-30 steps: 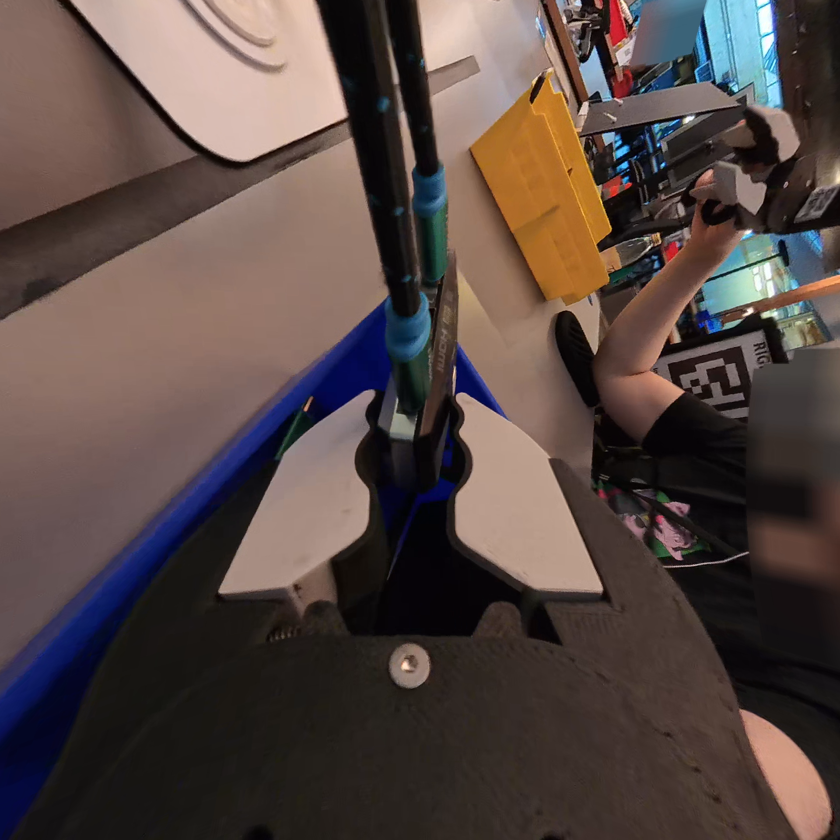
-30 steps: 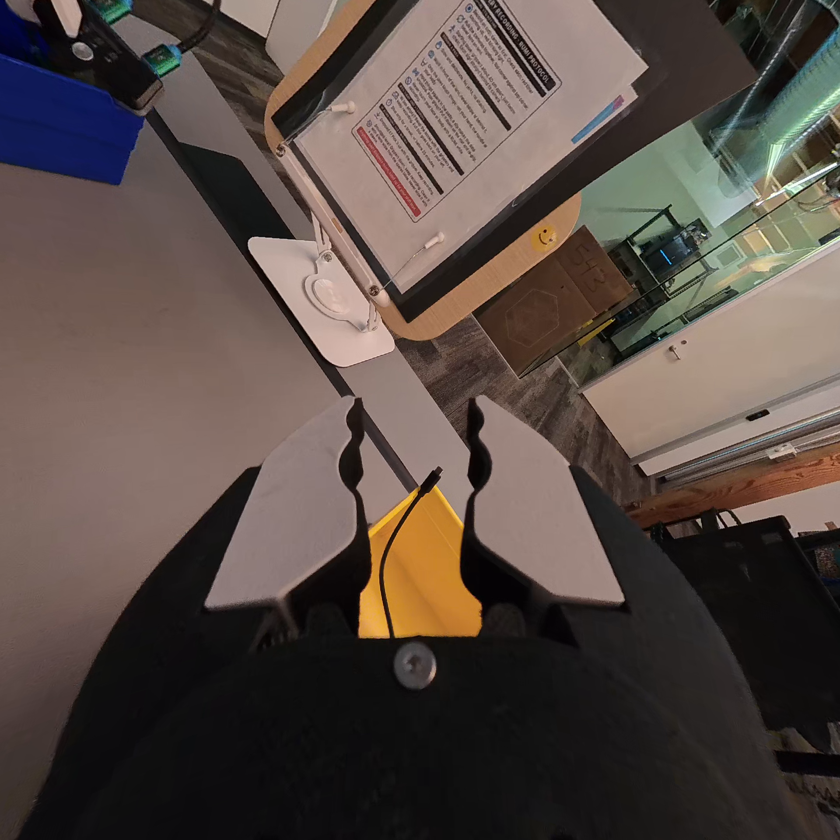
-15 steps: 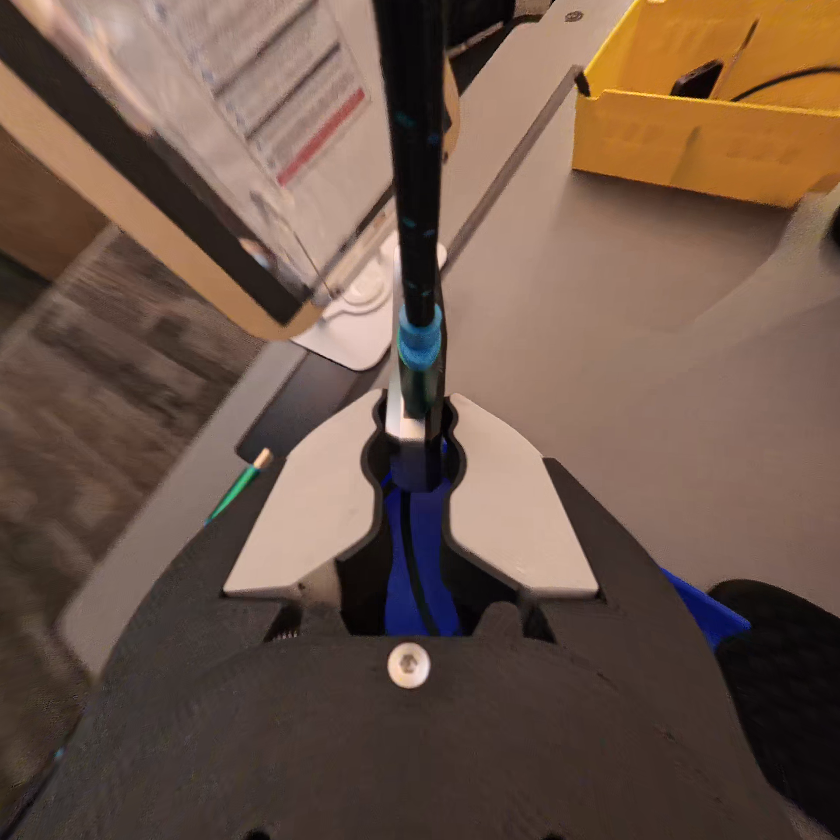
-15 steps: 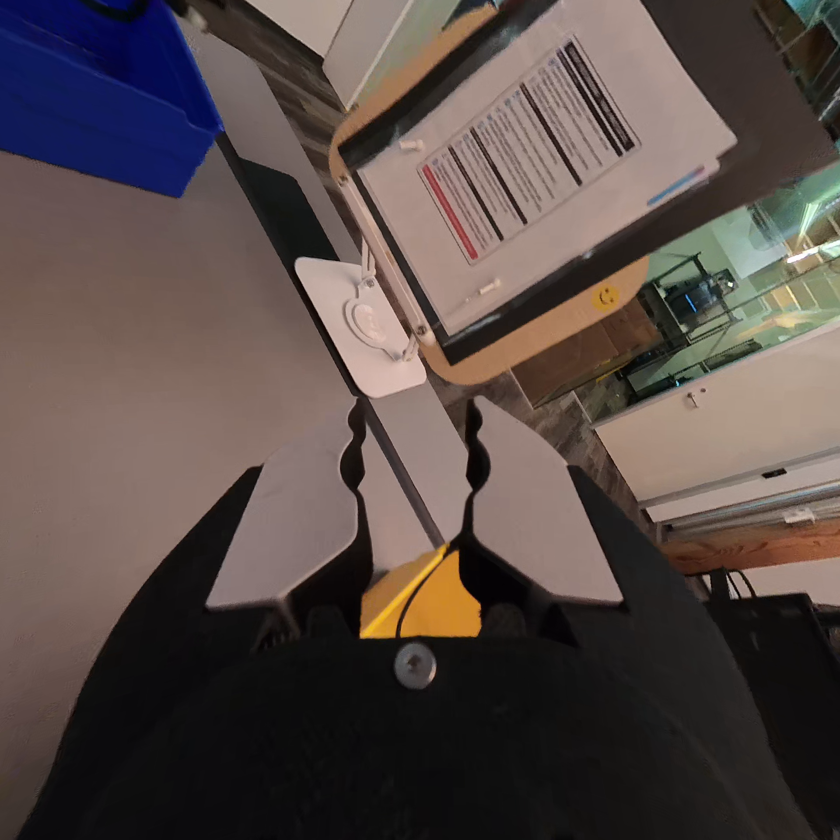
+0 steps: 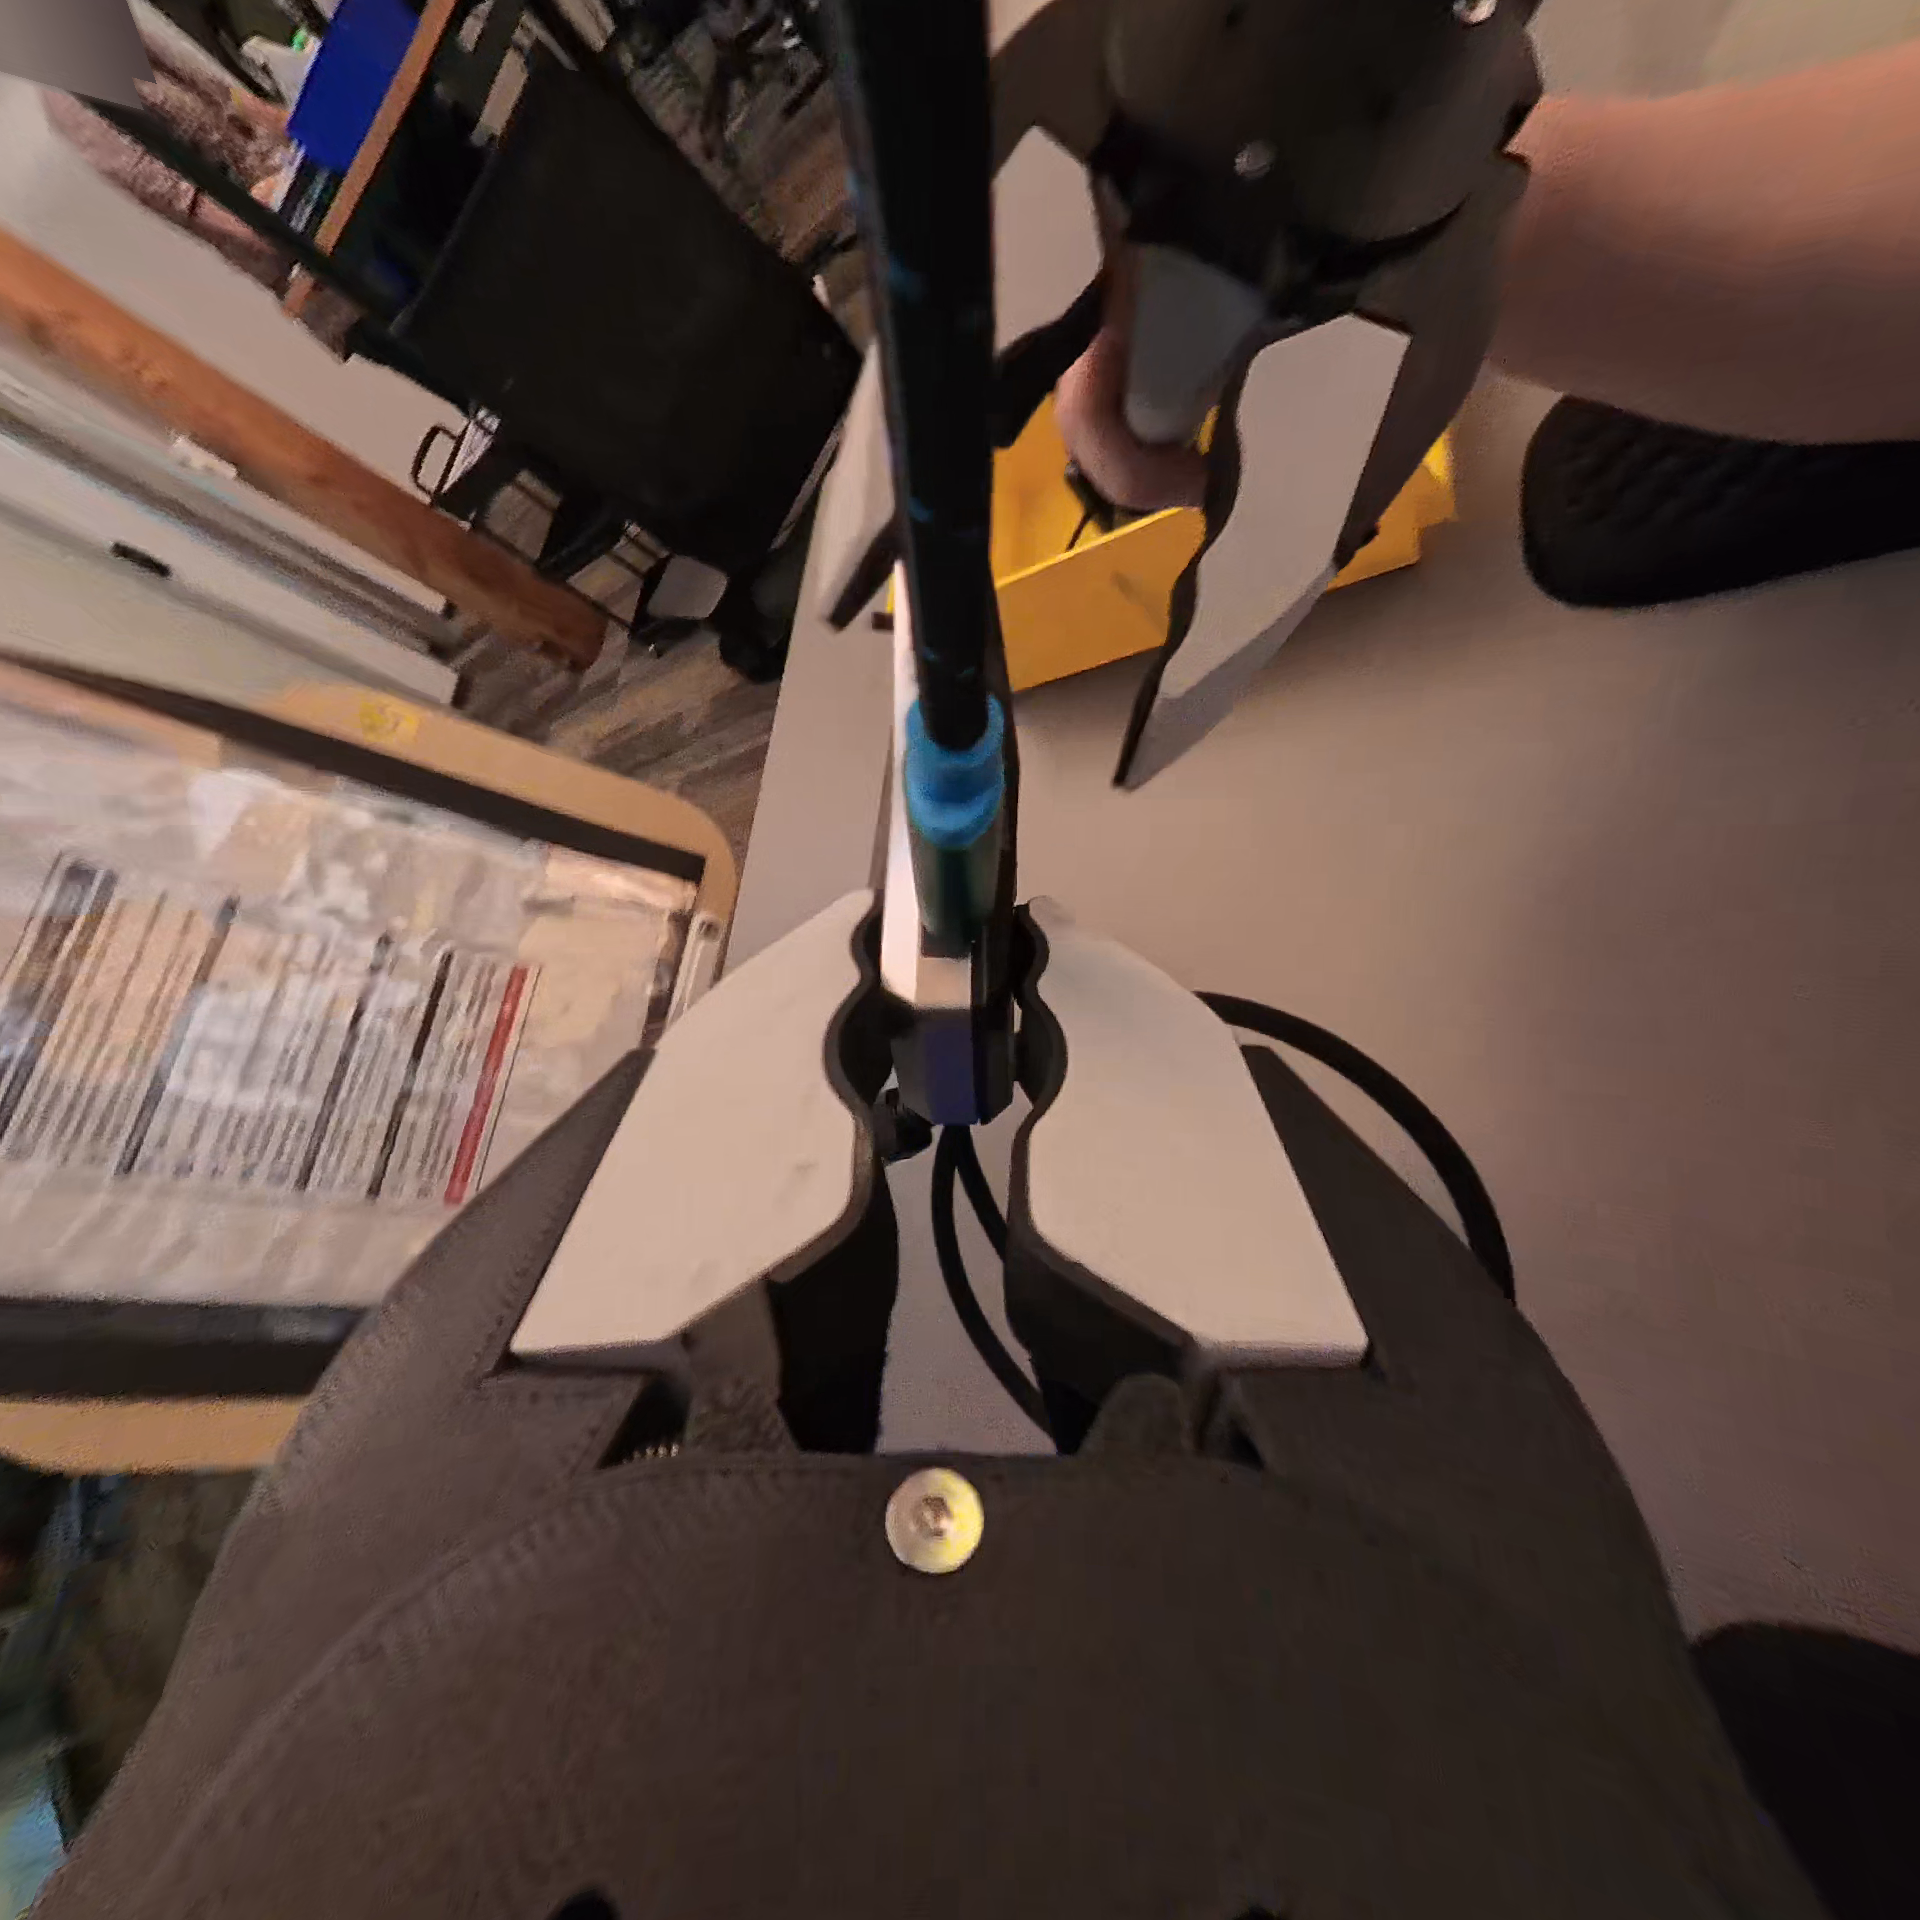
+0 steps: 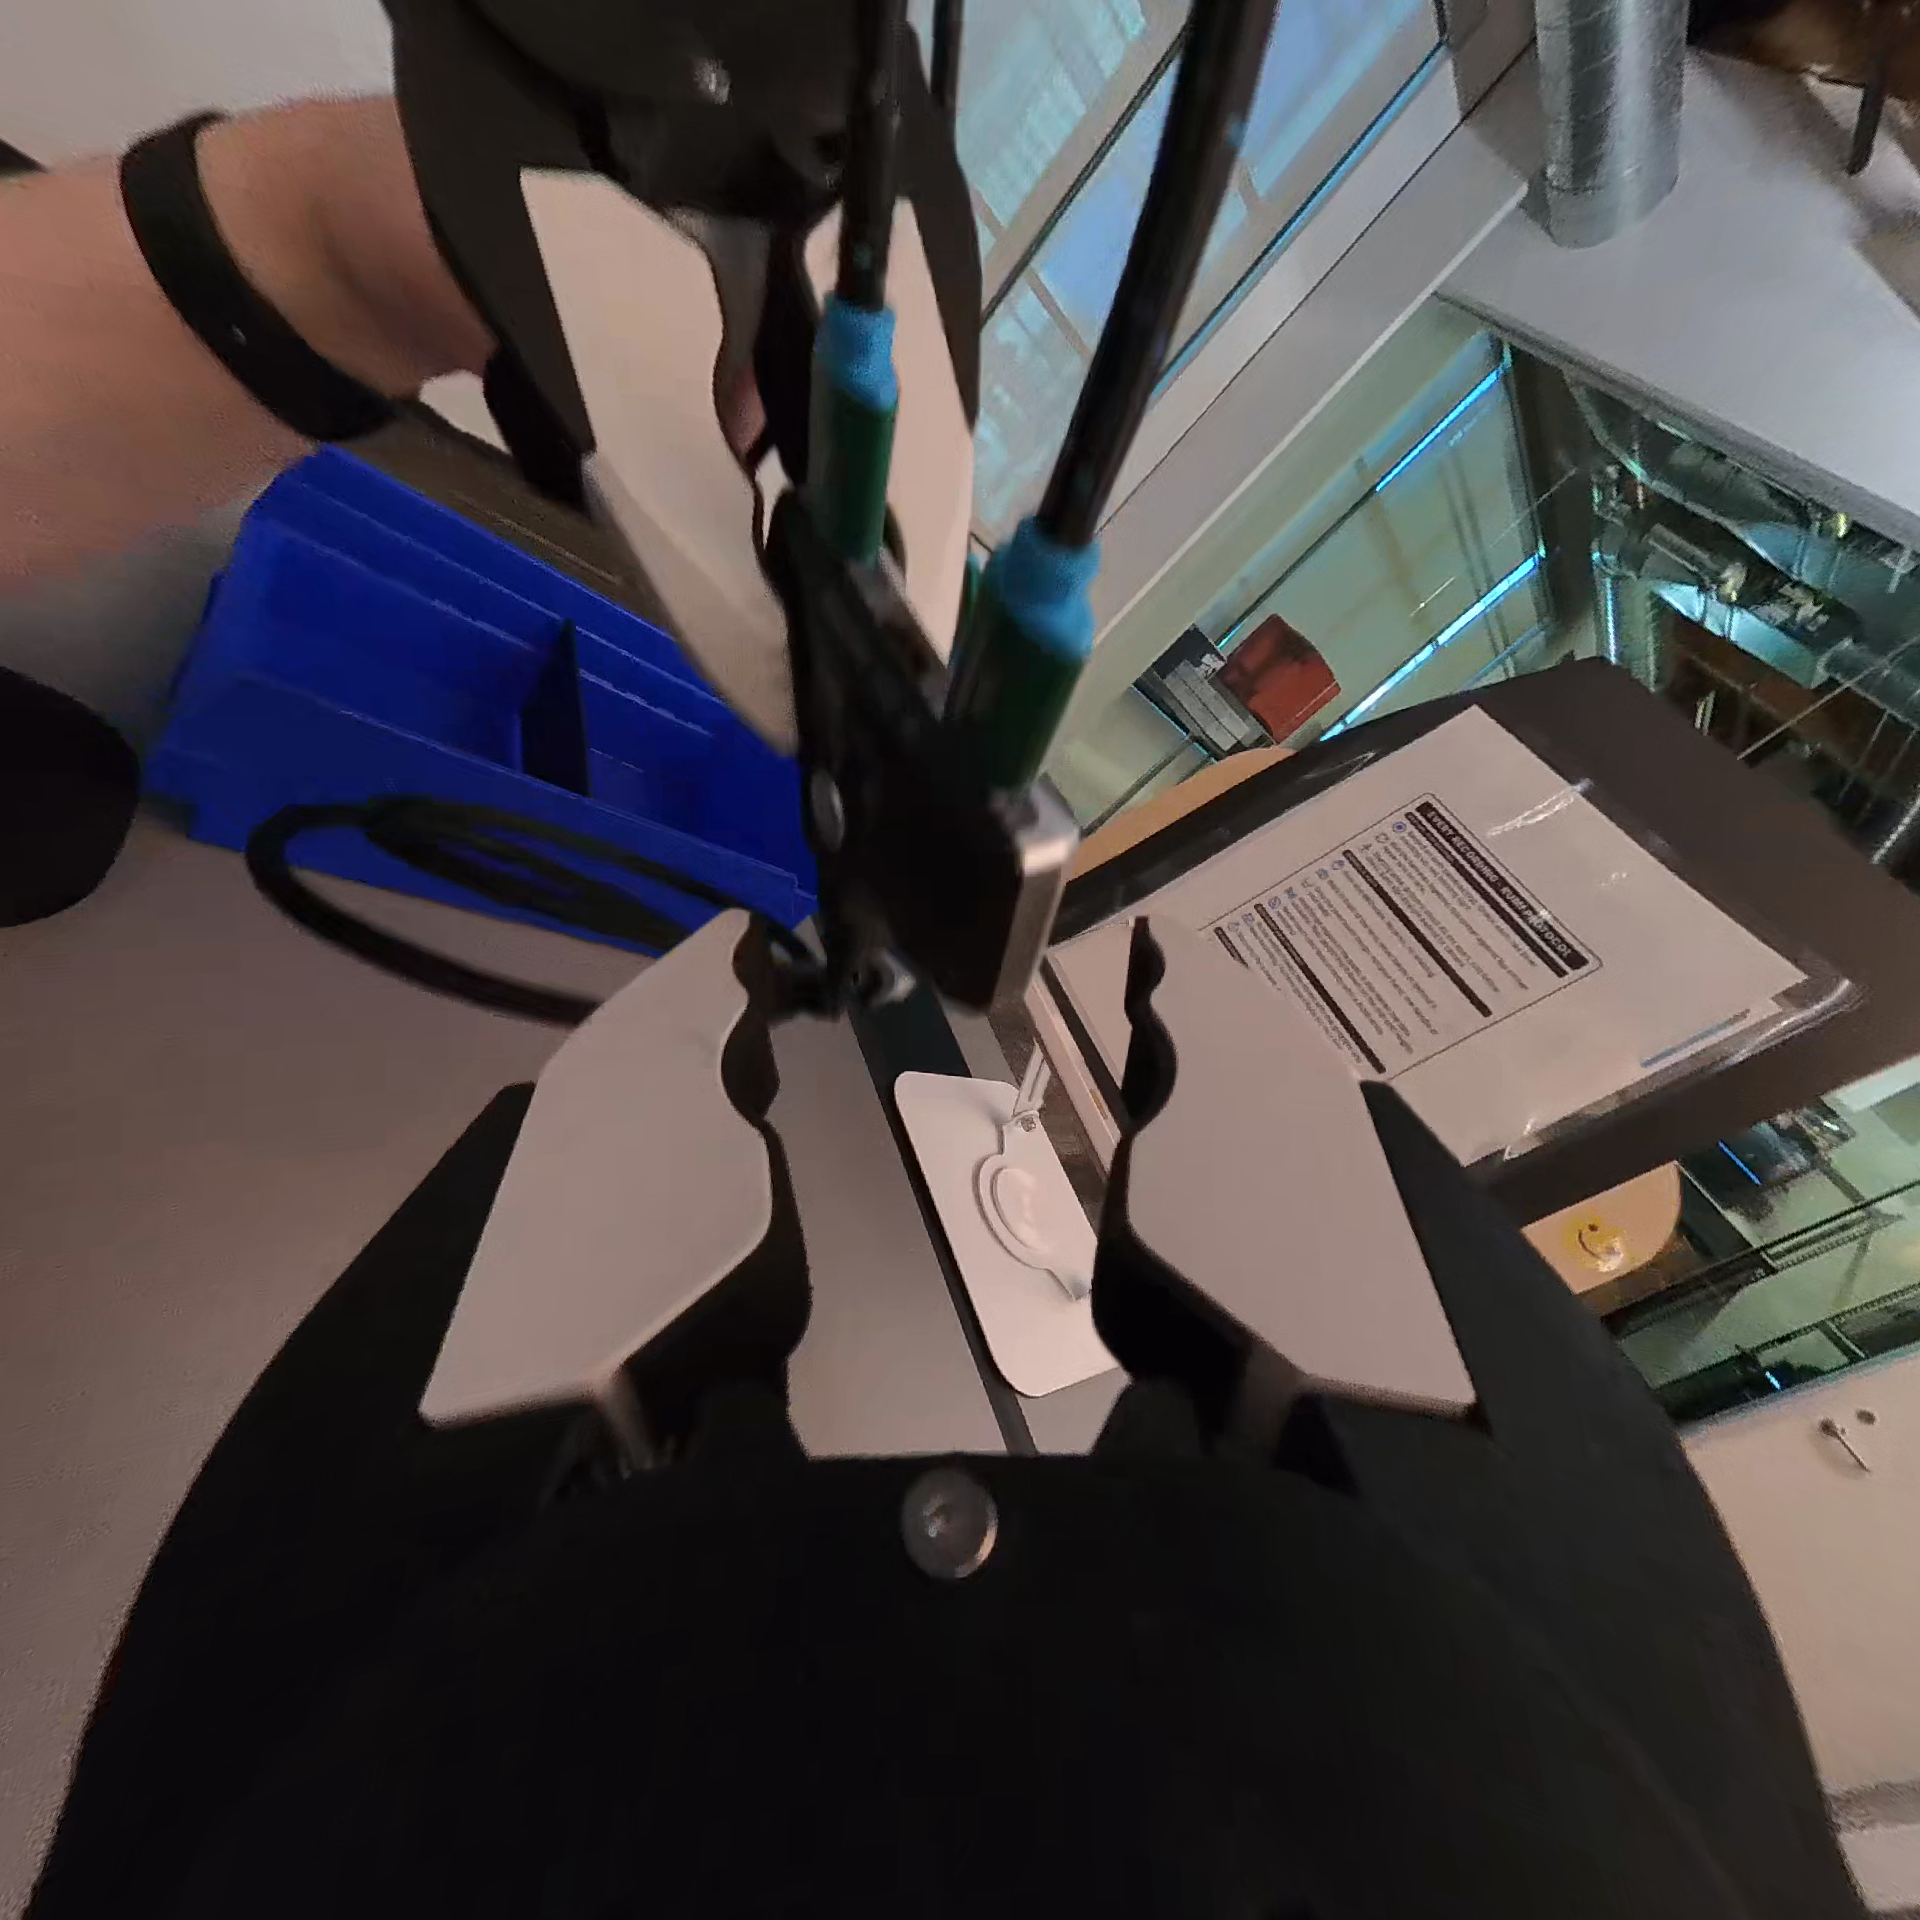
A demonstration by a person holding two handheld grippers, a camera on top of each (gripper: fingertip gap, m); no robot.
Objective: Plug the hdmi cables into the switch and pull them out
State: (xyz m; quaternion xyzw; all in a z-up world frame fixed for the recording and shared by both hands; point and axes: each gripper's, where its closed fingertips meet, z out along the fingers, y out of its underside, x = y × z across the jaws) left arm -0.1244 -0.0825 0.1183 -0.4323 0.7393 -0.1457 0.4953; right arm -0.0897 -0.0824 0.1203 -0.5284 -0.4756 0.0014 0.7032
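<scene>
My left gripper (image 5: 948, 992) is shut on the thin black-and-silver hdmi switch (image 5: 925, 977) and holds it above the grey table (image 5: 1558, 1039). In the right wrist view the switch (image 6: 935, 873) hangs just beyond my open right gripper (image 6: 935, 951), not touching its fingers. Two black braided hdmi cables with green plugs and blue collars (image 6: 852, 436) (image 6: 1029, 644) sit in the switch's top. The left wrist view shows one of them (image 5: 951, 779); the other is hidden behind it. A right gripper finger (image 5: 1268, 540) shows beyond, spread wide.
A blue bin (image 6: 416, 675) stands behind the switch and a yellow bin (image 5: 1091, 592) behind the right gripper. A thin black cable (image 6: 416, 883) loops on the table. A document board (image 6: 1455, 935) on a white stand base (image 6: 1018, 1226) is at the table's edge.
My left gripper has swung the switch away from the blue bin to face the right gripper. My right gripper has opened wider and turned toward the switch, and is now close under it.
</scene>
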